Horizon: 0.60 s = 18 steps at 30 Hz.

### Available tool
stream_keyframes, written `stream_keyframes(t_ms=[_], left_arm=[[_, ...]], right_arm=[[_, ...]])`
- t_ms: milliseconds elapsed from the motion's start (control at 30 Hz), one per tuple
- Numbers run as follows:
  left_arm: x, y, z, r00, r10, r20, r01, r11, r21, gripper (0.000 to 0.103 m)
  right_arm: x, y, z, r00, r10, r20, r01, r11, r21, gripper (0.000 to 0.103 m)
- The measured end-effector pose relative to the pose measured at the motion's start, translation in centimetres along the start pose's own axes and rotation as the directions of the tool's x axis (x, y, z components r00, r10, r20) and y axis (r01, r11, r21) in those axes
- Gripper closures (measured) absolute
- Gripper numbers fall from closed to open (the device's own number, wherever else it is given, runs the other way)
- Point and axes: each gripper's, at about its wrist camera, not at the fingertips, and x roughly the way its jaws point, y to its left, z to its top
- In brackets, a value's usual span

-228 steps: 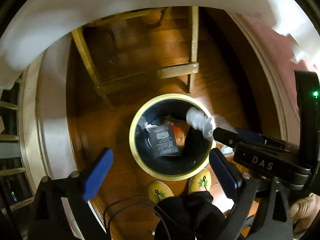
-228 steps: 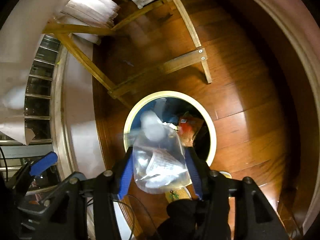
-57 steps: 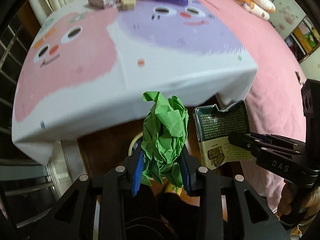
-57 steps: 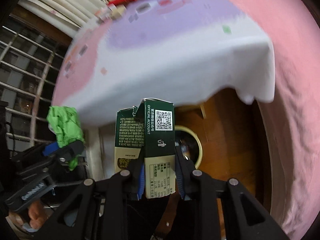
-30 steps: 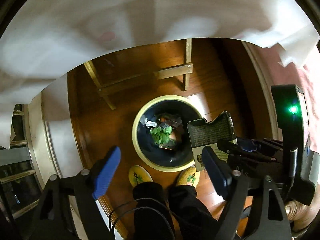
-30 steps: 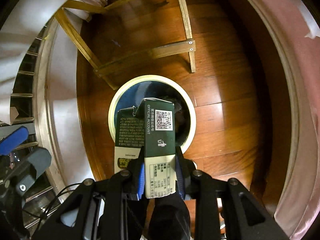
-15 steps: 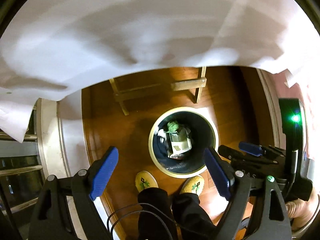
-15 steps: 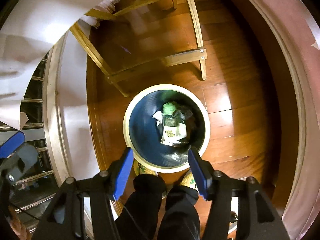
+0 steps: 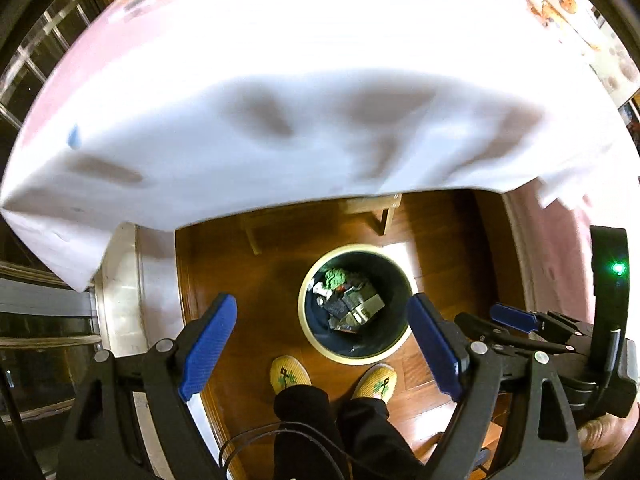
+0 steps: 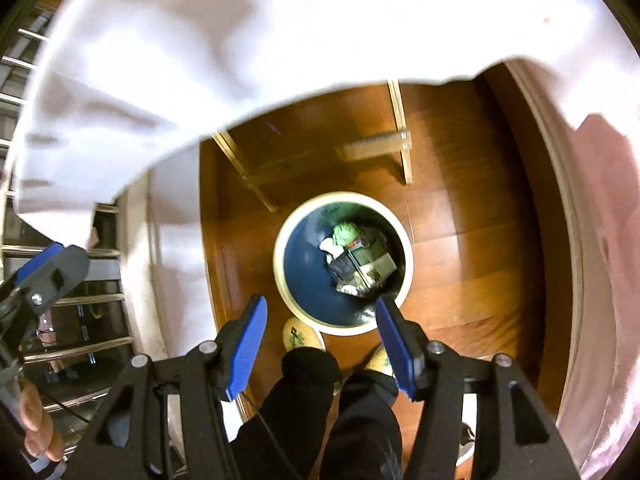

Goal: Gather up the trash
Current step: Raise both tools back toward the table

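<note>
Step in hand: both drops look finished; judged next, lift clear and go back to the worktop (image 9: 320, 80) for more, keeping the fingers off the hanging cloth.
Left tool (image 9: 320, 344): spread wide, nothing between the pads.
Right tool (image 10: 320, 340): spread and empty, its jaws having just been opening.
Trash: lies inside the round bin (image 10: 280, 280) on the floor: crumpled green paper (image 10: 346, 232), a green-and-cream carton (image 10: 370, 262), dark wrappers heaped on one side.

Trash bin (image 9: 310, 322) on the floor (image 9: 256, 280) before the table's near edge (image 9: 280, 200), crumpled paper (image 9: 335, 277) and carton (image 9: 366, 306) inside, feet (image 9: 290, 372) just beside the bin
</note>
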Motion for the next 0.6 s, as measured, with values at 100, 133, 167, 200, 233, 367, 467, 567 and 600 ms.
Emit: stream_keyframes(t_ms=[100, 133, 167, 200, 233, 367, 467, 567, 600], left_arm=[[-2.6, -0.4, 0.5, 0.999, -0.013, 0.030, 0.013, 1.000, -0.001, 0.016], [-3.8, -0.6, 0.8, 0.999, -0.019, 0.045, 0.019, 1.000, 0.000, 0.016], [-4.6, -0.9, 1.0, 0.998, -0.022, 0.055, 0.022, 1.000, 0.002, 0.013], [-5.9, -1.1, 1.3, 0.997, -0.027, 0.071, 0.027, 1.000, 0.006, 0.010], [-7.2, -1.4, 1.6, 0.995, -0.032, 0.092, 0.031, 0.999, 0.012, 0.010], [-11.8, -2.3, 2.6, 0.987, -0.039, 0.156, 0.033, 0.999, 0.039, 0.009], [-14.4, -2.7, 3.1, 0.979, -0.037, 0.199, 0.028, 0.998, 0.050, 0.009], [-17.2, -2.8, 3.7, 0.971, -0.030, 0.239, 0.018, 0.998, 0.054, 0.008], [-17.9, -2.8, 3.9, 0.969, -0.026, 0.247, 0.013, 0.998, 0.055, 0.008]], right_arm=[[-3.0, 0.5, 0.4, 0.999, 0.017, 0.041, -0.017, 1.000, -0.008, 0.046], [-3.8, 0.6, 0.6, 0.998, 0.022, 0.053, -0.022, 1.000, -0.010, 0.046], [-4.8, 0.8, 0.7, 0.997, 0.030, 0.068, -0.029, 0.999, -0.014, 0.046], [-6.2, 1.1, 0.9, 0.995, 0.039, 0.087, -0.037, 0.999, -0.021, 0.046], [-7.3, 1.3, 1.1, 0.994, 0.045, 0.103, -0.042, 0.999, -0.026, 0.046], [-11.5, 2.3, 1.8, 0.983, 0.072, 0.168, -0.063, 0.996, -0.058, 0.046], [-14.8, 3.1, 2.3, 0.971, 0.092, 0.219, -0.075, 0.993, -0.088, 0.046], [-17.1, 3.8, 2.4, 0.960, 0.106, 0.257, -0.078, 0.990, -0.119, 0.046], [-17.9, 4.1, 2.5, 0.957, 0.110, 0.269, -0.076, 0.988, -0.132, 0.046]])
